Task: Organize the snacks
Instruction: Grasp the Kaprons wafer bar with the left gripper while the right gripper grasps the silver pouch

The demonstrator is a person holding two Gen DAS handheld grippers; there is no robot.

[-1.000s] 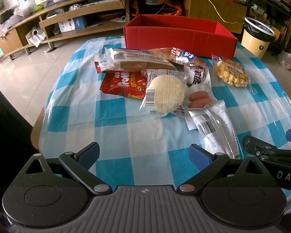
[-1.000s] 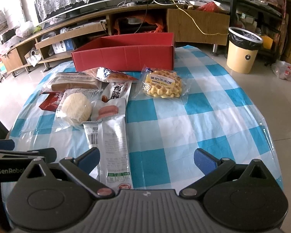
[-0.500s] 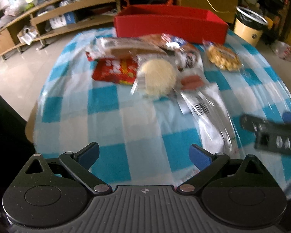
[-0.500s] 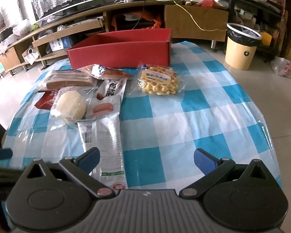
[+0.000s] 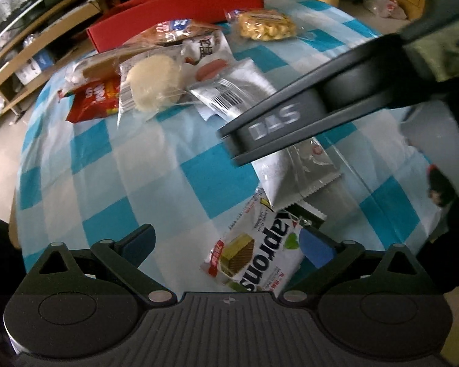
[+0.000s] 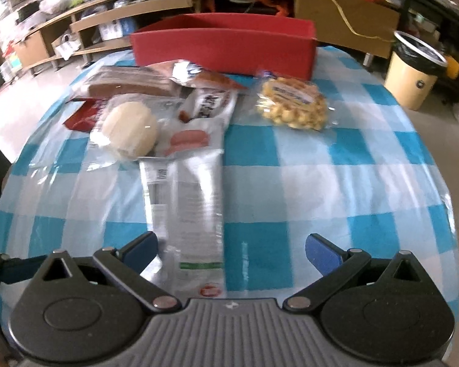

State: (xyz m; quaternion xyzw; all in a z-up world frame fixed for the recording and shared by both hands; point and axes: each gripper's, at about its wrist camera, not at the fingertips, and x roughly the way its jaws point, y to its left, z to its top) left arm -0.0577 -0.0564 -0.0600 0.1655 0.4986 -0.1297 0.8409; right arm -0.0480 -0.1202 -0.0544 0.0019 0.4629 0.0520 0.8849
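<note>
In the left wrist view, the left tool (image 5: 226,244) hangs low over the near edge of the counter (image 5: 143,165), which is covered by a blue-and-white checked cloth. Its blue-tipped fingers (image 5: 139,241) are spread wide and grip nothing. Between them, nearer the right finger, lies a wafer packet (image 5: 254,260) with large dark lettering. At far left of the snack pile is a red packet (image 5: 91,101), partly under a clear-wrapped round white bun (image 5: 151,84). Right of the bun is a sausage pack (image 5: 211,68), and a long silver packet (image 5: 244,91) runs from there toward the near edge, touching the wafer packet's upper end. Across it reaches the dark body of the right tool (image 5: 306,113), seen from the side. Further back, a bag of yellow waffle pieces (image 5: 266,26) sits near the red box (image 5: 180,9) at the counter's far edge

In the right wrist view, the right tool (image 6: 231,249) is likewise wide open and empty, hovering over the near end of the silver packet, which lies close by its left finger (image 6: 140,247). The bun, sausage pack and waffle bag sit beyond, in that order, and the red box stands behind them. A cream waste bin (image 6: 413,73) stands on the floor at far right
</note>
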